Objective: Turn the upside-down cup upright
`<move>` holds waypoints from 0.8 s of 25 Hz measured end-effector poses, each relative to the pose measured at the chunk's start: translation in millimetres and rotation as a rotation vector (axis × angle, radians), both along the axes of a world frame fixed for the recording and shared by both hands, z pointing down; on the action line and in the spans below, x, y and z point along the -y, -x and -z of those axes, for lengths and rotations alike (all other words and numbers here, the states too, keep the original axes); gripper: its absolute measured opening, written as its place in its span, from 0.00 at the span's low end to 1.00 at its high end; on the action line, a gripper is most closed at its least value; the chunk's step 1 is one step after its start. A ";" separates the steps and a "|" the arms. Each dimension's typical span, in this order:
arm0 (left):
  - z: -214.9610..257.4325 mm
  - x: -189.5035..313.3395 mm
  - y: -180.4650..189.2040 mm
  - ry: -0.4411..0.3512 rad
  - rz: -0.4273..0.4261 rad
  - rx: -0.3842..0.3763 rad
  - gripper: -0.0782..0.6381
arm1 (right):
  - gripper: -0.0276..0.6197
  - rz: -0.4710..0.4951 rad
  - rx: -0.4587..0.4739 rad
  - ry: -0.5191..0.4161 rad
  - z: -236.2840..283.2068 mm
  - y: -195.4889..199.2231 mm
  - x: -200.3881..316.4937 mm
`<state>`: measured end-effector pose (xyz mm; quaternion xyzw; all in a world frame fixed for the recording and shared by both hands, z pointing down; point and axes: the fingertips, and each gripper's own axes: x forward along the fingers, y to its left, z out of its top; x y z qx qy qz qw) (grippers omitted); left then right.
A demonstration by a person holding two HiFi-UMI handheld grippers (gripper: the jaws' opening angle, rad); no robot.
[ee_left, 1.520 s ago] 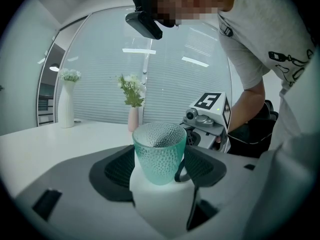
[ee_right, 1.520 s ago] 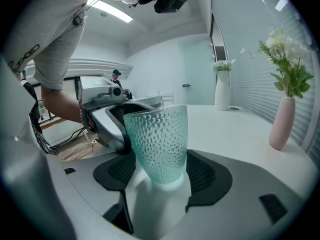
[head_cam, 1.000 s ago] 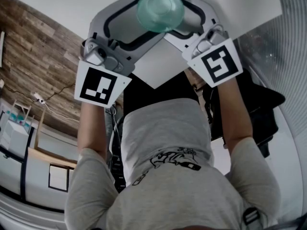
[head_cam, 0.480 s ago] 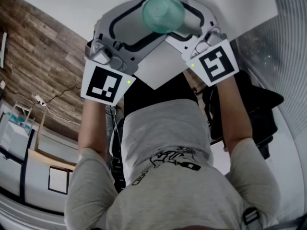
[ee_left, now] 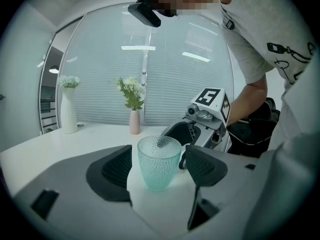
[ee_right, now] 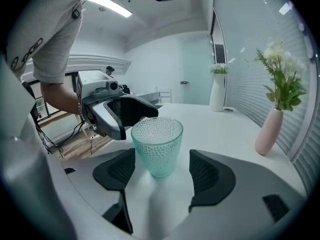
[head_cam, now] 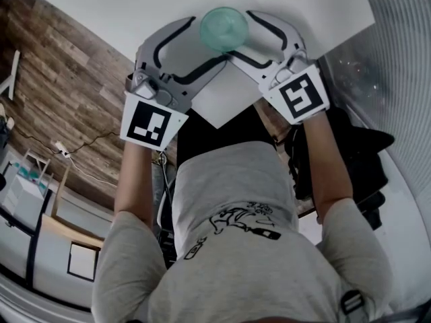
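Note:
A teal dimpled glass cup [head_cam: 224, 29] stands upright, mouth up, on the white table [head_cam: 121, 12]. It sits between the jaws of both grippers. My left gripper [head_cam: 202, 46] comes in from the left and is open, its dark pads [ee_left: 117, 166] a little off the cup [ee_left: 159, 161]. From the right, my right gripper [head_cam: 244, 38] is also open, with a gap on each side of the cup [ee_right: 157, 144] to its pads [ee_right: 212, 176]. Each gripper view shows the other gripper behind the cup: the right gripper [ee_left: 200, 129] and the left gripper [ee_right: 112, 114].
A tall white vase [ee_left: 68, 111] and a small pink vase [ee_left: 134, 121] with flowers stand further back on the table; both also show as the white vase [ee_right: 217, 91] and pink vase [ee_right: 270, 131]. The table's near edge [head_cam: 222, 116] is just in front of the person. A black bag [head_cam: 363, 153] lies at the right.
The cup and both grippers have moved away from the head camera and look smaller. The cup now stands on the table with the jaws apart round it.

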<state>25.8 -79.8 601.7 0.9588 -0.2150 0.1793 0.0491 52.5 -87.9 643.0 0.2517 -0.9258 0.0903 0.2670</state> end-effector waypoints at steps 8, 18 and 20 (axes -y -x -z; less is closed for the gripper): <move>48.5 -7.1 12.0 0.004 0.040 -0.023 0.57 | 0.56 -0.028 0.039 -0.020 56.2 -13.8 -1.6; 122.9 -14.3 14.3 -0.035 0.128 -0.099 0.54 | 0.56 -0.084 0.152 -0.063 142.1 -12.6 -12.3; 138.5 -16.1 15.3 -0.031 0.157 -0.135 0.52 | 0.56 -0.100 0.175 -0.066 157.5 -12.1 -16.2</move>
